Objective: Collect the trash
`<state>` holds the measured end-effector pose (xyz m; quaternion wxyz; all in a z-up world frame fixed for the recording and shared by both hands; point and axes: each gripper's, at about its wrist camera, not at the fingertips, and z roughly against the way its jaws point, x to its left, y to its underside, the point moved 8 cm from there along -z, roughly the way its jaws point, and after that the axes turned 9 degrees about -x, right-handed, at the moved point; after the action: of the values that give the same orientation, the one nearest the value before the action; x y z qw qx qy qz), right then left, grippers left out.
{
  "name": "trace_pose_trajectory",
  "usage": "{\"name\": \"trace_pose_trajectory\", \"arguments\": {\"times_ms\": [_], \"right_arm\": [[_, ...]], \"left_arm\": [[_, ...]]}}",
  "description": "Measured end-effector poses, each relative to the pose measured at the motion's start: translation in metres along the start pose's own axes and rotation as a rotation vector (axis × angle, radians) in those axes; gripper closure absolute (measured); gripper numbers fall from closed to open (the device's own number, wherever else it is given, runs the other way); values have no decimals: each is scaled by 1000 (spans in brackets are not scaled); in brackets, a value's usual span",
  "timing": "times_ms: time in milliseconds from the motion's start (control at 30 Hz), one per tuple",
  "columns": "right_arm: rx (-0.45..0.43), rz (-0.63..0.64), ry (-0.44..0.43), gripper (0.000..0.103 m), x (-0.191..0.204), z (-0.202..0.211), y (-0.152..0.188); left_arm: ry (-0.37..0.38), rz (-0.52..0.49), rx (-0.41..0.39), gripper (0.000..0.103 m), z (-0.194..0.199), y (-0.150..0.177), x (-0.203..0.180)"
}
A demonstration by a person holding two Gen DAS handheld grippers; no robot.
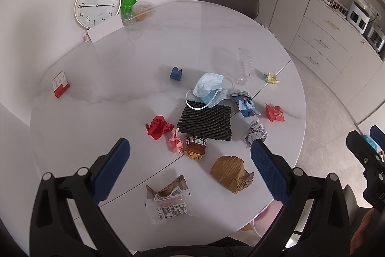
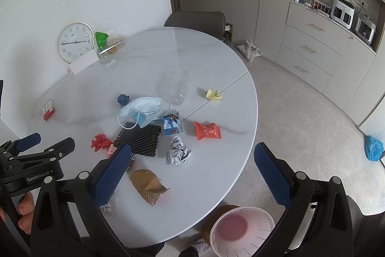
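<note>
Two face masks [image 1: 208, 89], one bottle [image 1: 244, 66]

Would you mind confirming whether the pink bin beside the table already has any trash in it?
No, the pink bin on the floor by the table shows only its bare bottom in the right wrist view.

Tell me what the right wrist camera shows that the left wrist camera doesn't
Only the right wrist view shows the pink bin on the floor beside the table and a blue bag on the floor. Only the left wrist view shows the clear snack wrapper fully, near the table edge. Both show the face mask, black foam mesh, brown crumpled packet, clock, and both grippers open, the left gripper and right gripper.
</note>
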<state>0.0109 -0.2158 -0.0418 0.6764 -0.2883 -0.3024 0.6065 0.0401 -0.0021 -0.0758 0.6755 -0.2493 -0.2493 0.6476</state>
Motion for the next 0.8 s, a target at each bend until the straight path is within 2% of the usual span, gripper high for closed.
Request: {"name": "trace_pose_trajectory", "arguments": {"times_ms": [800], "right_arm": [[3, 1, 0, 2, 1, 1, 0]], "left_arm": [[-1, 0, 1, 7, 0, 0, 0]]}}
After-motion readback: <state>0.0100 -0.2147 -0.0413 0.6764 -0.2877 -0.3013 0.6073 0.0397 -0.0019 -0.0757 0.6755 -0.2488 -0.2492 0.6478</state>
